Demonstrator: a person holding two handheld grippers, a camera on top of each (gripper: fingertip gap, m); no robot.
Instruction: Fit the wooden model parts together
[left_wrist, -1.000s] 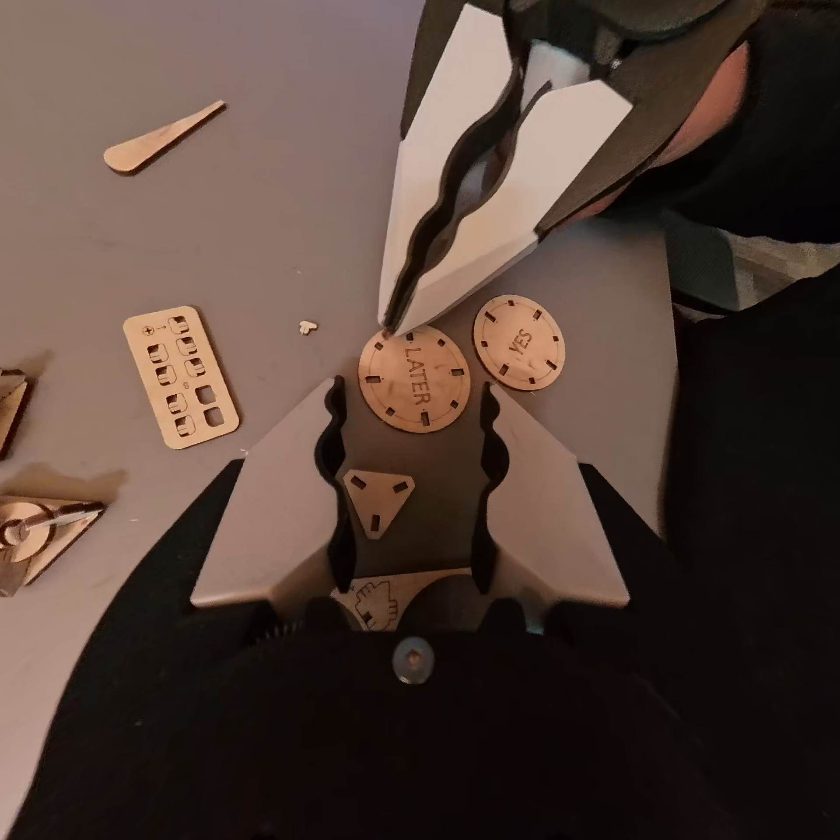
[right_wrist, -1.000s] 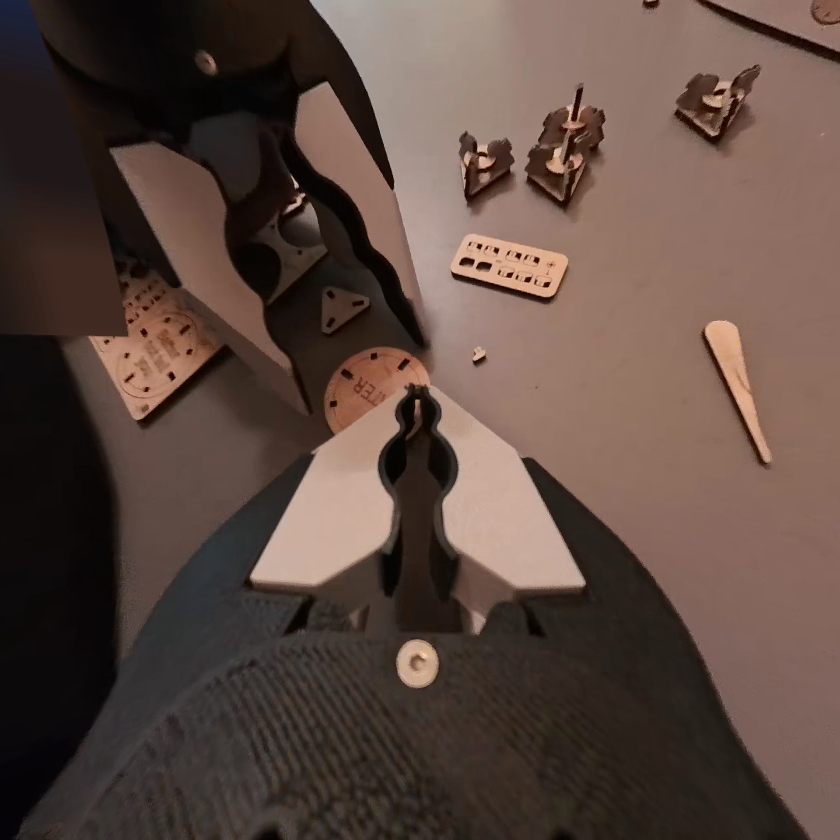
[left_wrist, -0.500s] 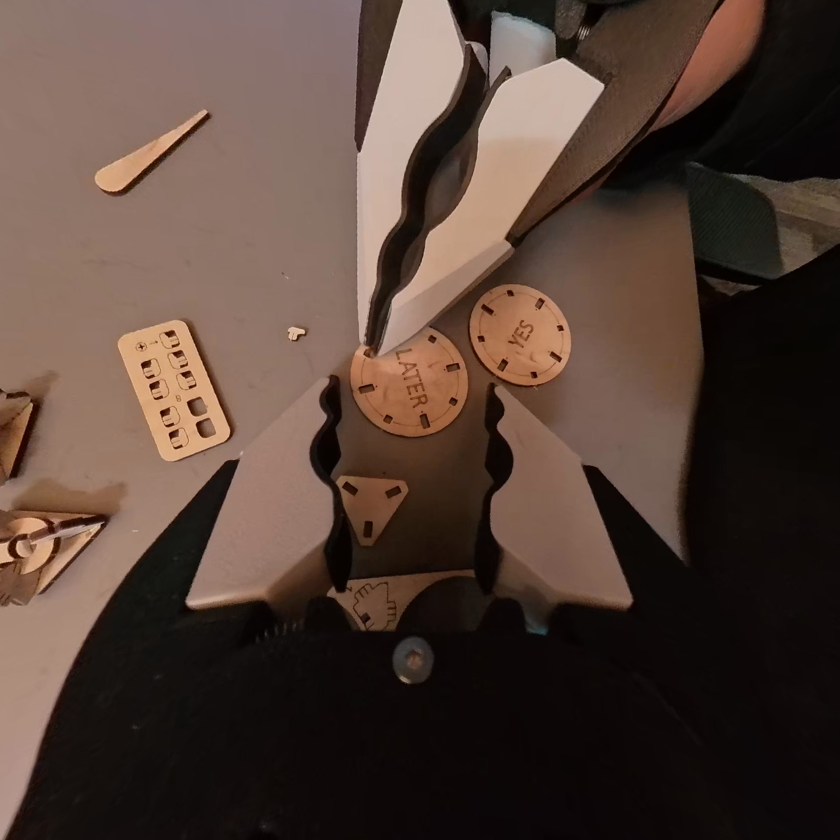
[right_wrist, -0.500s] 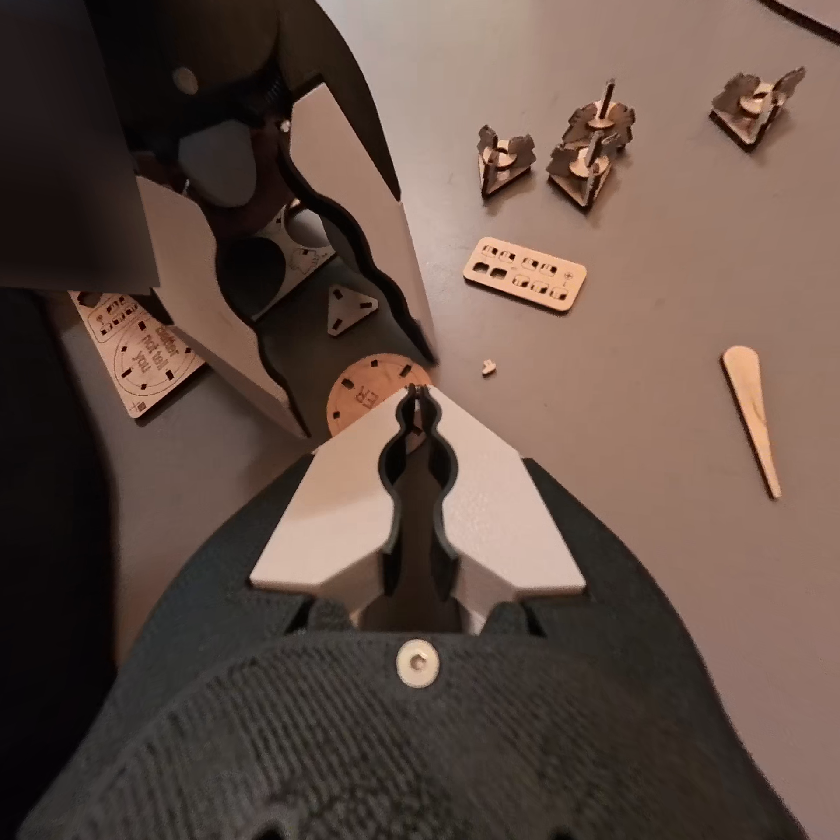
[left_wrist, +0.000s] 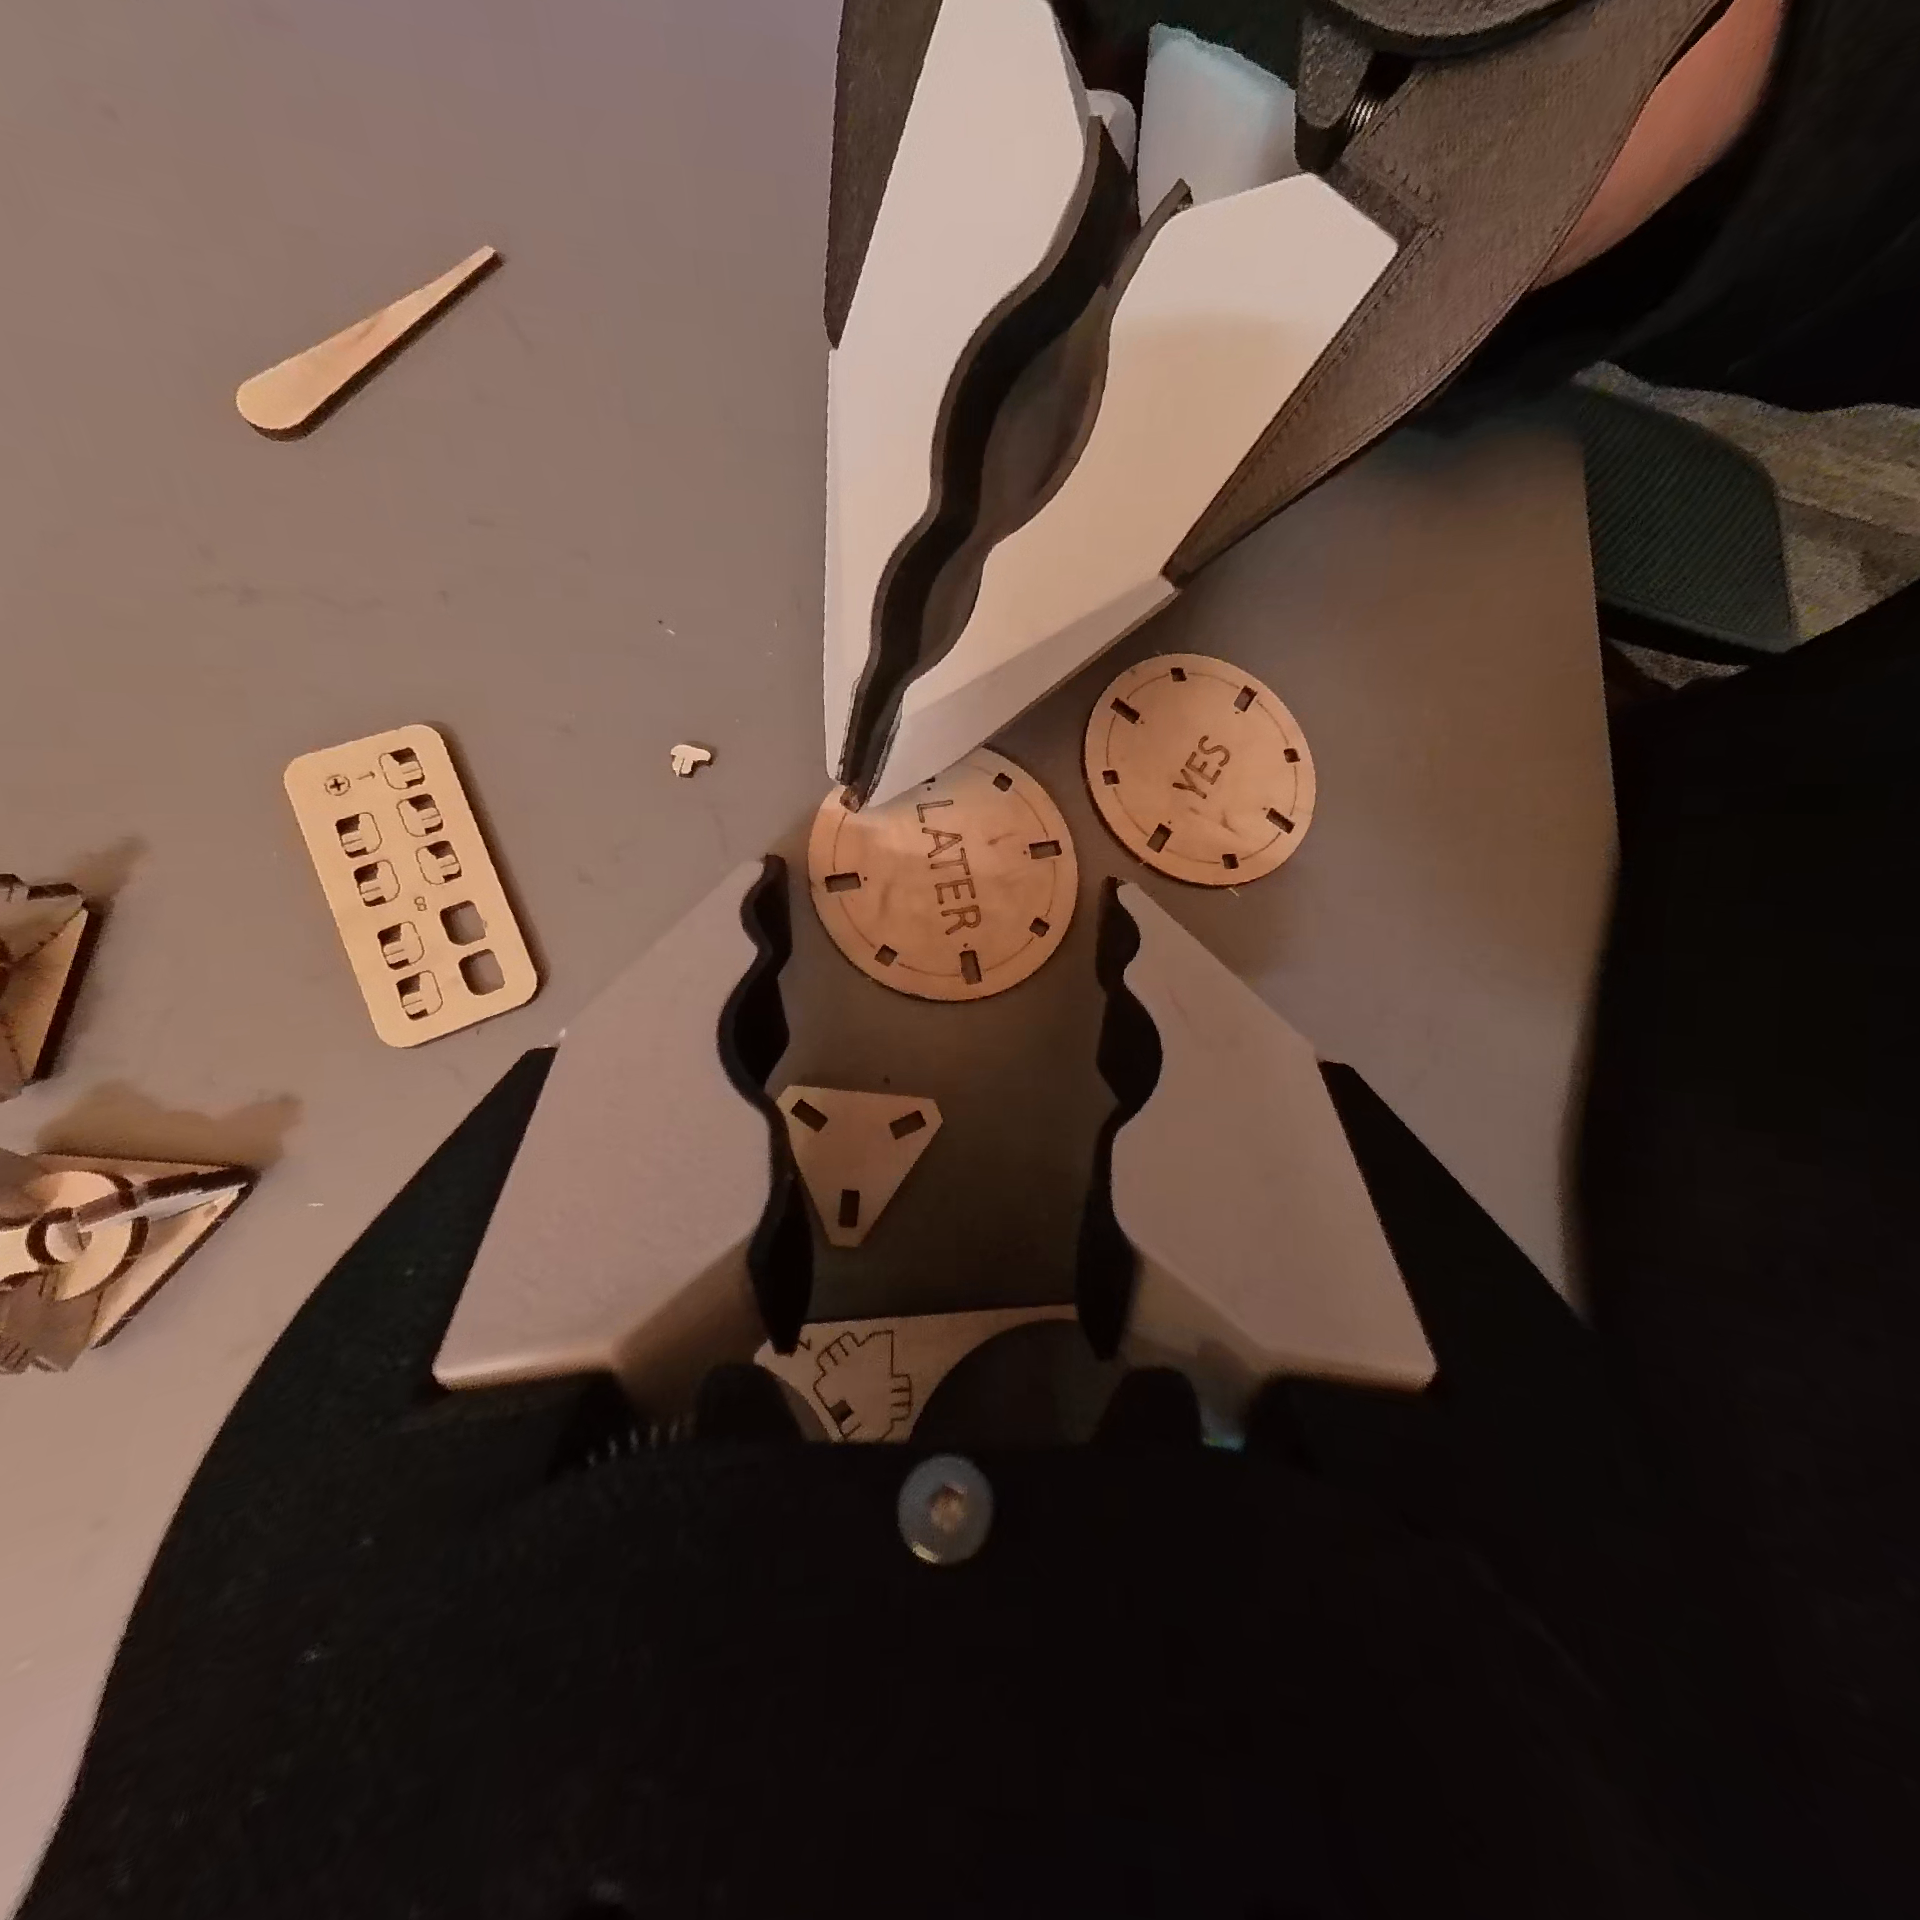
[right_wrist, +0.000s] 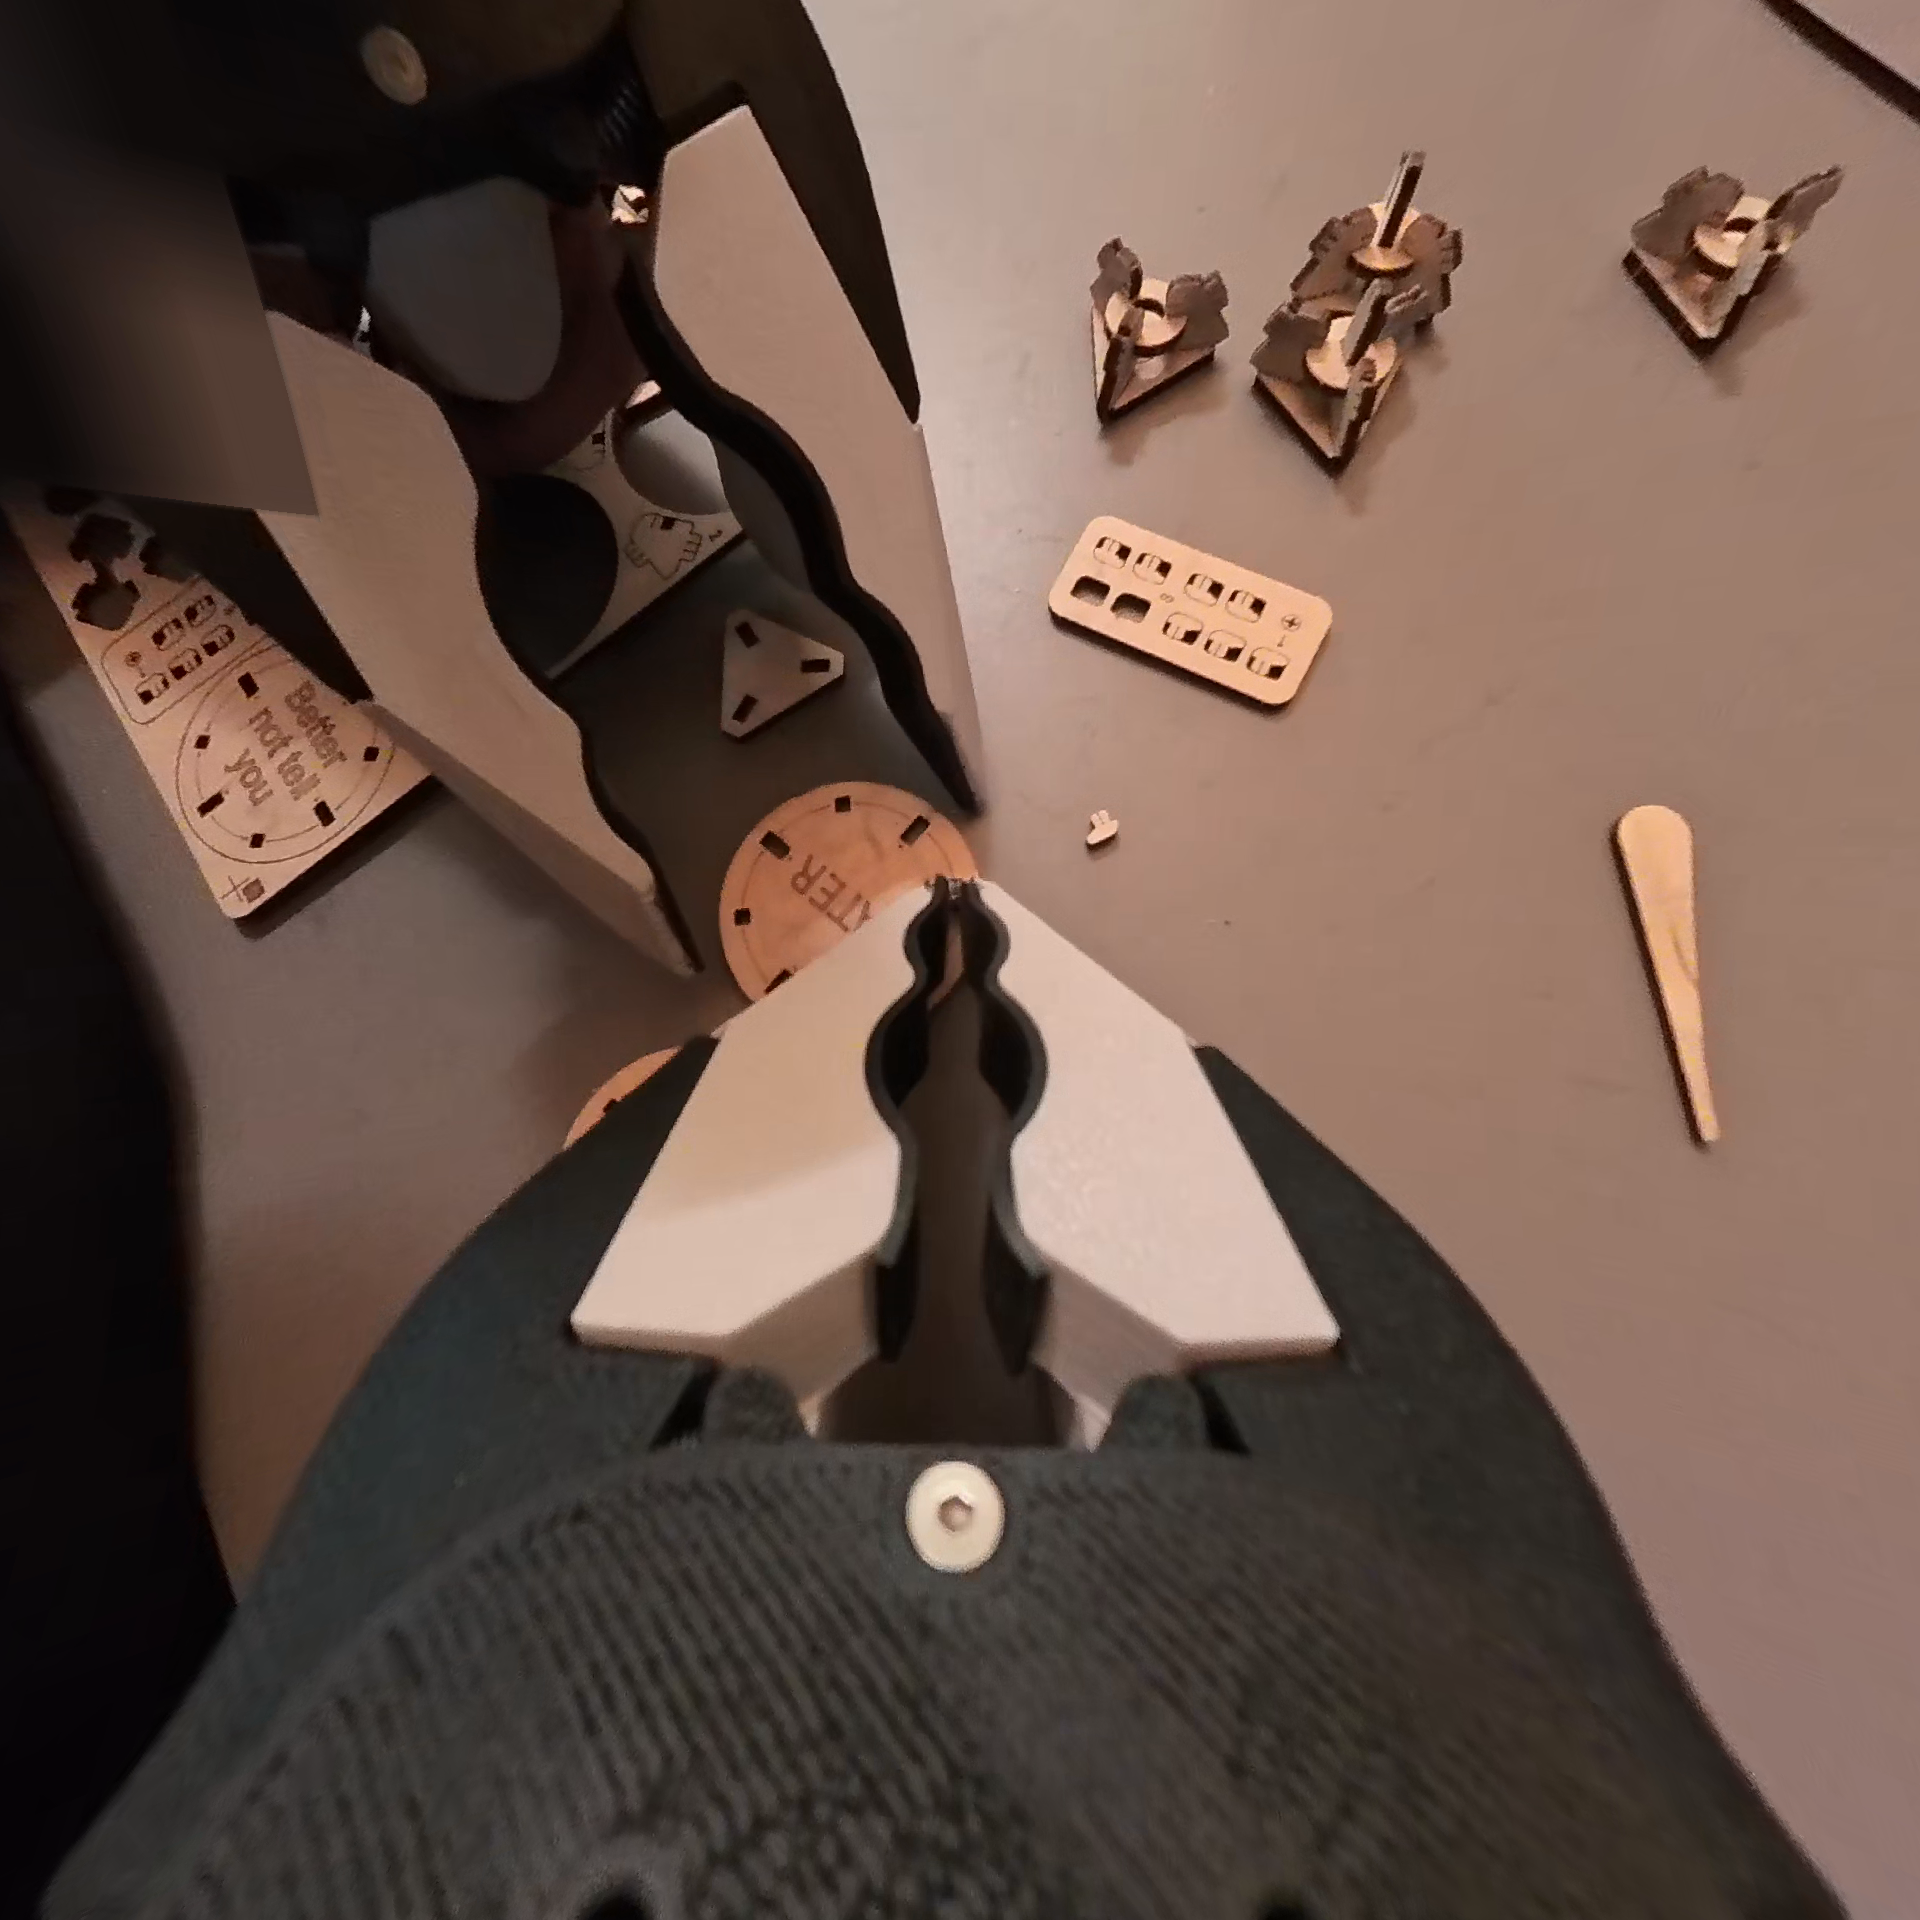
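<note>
My left gripper (left_wrist: 945, 878) is open above the grey table (left_wrist: 520, 540). A small wooden triangle (left_wrist: 857, 1158) lies flat between its fingers, close to the left finger, and neither pad presses on it. A round wooden disc with slots (left_wrist: 940, 883) lies just beyond the fingertips. My right gripper (right_wrist: 951, 888) is shut, and a tiny wooden peg (left_wrist: 853, 798) shows pinched at its tips. The tips rest on the far left rim of that disc (right_wrist: 821, 894), at a slot. The left wrist view shows the right gripper (left_wrist: 857, 784) coming down from above.
A second slotted disc (left_wrist: 1200, 769) lies right of the first. A punched wooden card (left_wrist: 410, 883), a loose tiny peg (left_wrist: 688, 758) and a teardrop stick (left_wrist: 353, 348) lie to the left. Small assembled wooden stands (right_wrist: 1351, 312) sit farther off. A wooden sheet (right_wrist: 239, 748) lies under the left gripper. The grippers are tip to tip, or close to it.
The right gripper has stayed shut with its tips on the disc's rim and has tilted a little more upright. The left gripper has stayed open over the triangle, shifting only slightly.
</note>
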